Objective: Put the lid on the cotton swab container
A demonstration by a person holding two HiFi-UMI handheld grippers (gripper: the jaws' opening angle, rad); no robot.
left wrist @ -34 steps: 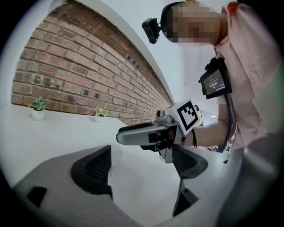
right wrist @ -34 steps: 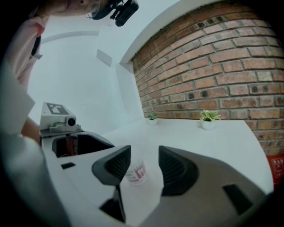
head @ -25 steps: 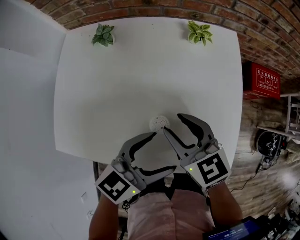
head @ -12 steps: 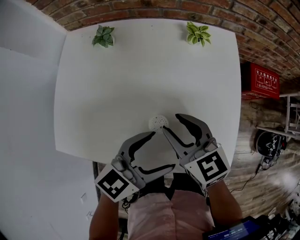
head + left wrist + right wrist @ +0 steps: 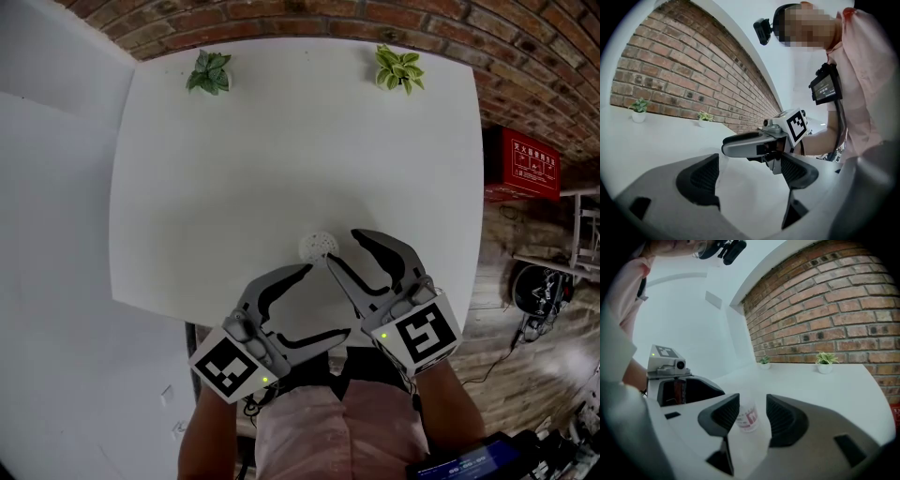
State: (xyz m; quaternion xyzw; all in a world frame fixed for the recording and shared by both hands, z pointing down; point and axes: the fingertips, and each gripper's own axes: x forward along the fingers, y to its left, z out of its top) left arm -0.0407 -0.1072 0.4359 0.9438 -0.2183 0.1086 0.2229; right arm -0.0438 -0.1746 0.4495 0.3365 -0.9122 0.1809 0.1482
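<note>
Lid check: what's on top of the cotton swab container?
cotton swab container: top is a speckled white disc in head view, probably bare swab tips; no lid discernible. Its red label covers the contents lower down.

cotton swab container (image 5: 747, 417) half behind fingers (image 5: 723, 414), label print blurred

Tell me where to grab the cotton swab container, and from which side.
Grip the cotton swab container across its side wall, at the labelled middle, coming nearly level from the near edge of the table. It stands upright as a cylinder with nothing touching it, so jaws should straddle it and leave the top free.
</note>
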